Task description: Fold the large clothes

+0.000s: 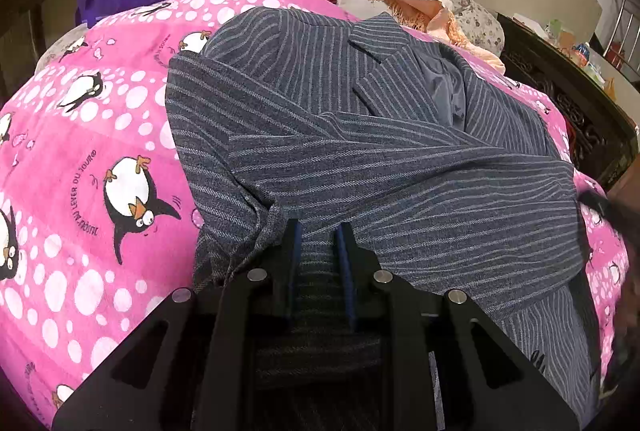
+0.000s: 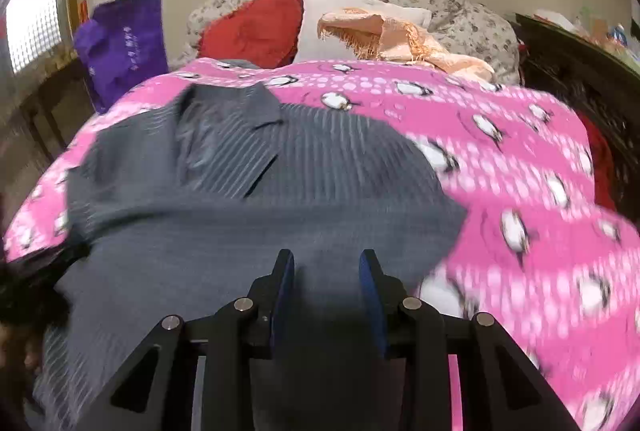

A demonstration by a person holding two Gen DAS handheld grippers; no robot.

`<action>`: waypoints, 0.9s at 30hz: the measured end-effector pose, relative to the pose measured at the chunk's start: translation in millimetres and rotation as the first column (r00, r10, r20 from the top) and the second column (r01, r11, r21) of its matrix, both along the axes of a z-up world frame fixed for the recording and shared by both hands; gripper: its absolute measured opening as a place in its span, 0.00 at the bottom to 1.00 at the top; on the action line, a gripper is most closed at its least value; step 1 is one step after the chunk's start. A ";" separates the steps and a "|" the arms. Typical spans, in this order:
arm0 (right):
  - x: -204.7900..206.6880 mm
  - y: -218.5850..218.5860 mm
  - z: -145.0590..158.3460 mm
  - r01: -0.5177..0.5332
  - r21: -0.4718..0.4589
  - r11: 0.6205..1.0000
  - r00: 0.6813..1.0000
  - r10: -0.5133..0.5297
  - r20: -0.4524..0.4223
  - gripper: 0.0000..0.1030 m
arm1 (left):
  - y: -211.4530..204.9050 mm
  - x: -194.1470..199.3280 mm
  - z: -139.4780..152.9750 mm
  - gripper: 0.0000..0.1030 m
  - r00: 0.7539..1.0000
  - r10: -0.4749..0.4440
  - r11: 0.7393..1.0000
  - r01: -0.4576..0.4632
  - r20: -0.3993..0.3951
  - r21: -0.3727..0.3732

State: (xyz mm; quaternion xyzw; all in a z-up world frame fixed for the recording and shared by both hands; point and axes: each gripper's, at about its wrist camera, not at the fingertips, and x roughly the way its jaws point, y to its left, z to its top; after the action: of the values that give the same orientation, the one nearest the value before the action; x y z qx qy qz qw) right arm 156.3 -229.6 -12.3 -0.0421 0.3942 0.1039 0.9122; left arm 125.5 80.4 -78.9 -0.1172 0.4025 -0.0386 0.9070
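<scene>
Handling this grey striped jacket (image 1: 360,135) means managing thick, soft, fairly heavy cloth that droops and drags, spread as it is on the pink penguin quilt (image 1: 92,135) covering the bed. Your left gripper (image 1: 318,231) has its jaws nearly closed, pinching a bunched fold near the hem, while your right gripper (image 2: 326,263) hangs partly open above the jacket, holding nothing. Take doubled edges or seams, not a single layer.
</scene>
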 end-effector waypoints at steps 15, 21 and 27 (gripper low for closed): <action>-80.7 3.2 17.4 -0.067 0.020 0.998 0.995 0.068 -0.074 0.33 | 71.9 -104.5 55.5 0.17 0.995 0.031 0.999 -0.030 -0.096 0.012; -157.2 -32.5 20.9 -0.108 0.079 0.991 0.984 0.118 -0.136 0.33 | 73.3 -167.8 42.2 0.17 0.974 -0.018 0.998 0.032 -0.226 0.059; -228.1 -85.1 3.5 -0.085 0.094 0.992 0.979 0.101 -0.175 0.41 | 44.4 -223.7 16.7 0.17 0.942 -0.172 0.982 0.186 -0.287 0.025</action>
State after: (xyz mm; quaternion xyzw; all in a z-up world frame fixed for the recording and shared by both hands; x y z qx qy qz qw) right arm -71.8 -314.7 -8.8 -0.0114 0.4676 0.1668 0.8680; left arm -98.2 124.8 -62.2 -0.0611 0.5382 -0.0934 0.8354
